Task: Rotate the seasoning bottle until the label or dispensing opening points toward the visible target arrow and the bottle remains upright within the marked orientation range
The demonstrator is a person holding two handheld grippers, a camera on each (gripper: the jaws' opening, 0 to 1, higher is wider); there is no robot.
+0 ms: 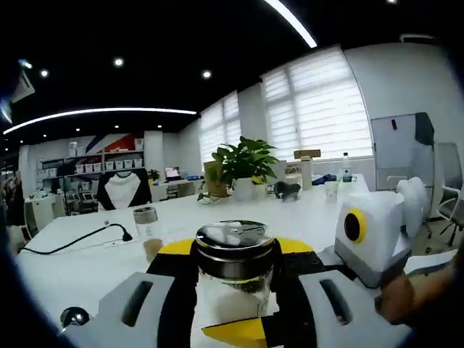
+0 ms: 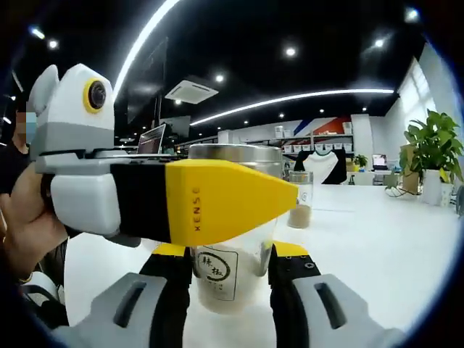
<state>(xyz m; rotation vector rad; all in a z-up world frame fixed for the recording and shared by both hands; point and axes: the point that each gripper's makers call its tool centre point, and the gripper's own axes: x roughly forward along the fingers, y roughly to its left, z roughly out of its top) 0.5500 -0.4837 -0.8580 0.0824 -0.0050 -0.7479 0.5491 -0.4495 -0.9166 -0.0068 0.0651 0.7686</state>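
Observation:
The seasoning bottle is clear glass with a shiny metal lid and holds pale powder. It stands upright on the white table. My left gripper is shut on it, black pads pressing both sides and yellow tips just behind. The right gripper's white body comes in from the right. In the right gripper view the bottle's round black-on-white label faces the camera. My right gripper is shut on the bottle from either side. The left gripper's yellow jaw crosses in front of the bottle's upper part.
A second small bottle with brown powder stands further back on the table. A black cable lies at the left, and a small black ball sits close by. Potted plants stand at the far edge. A person's hand holds the left gripper.

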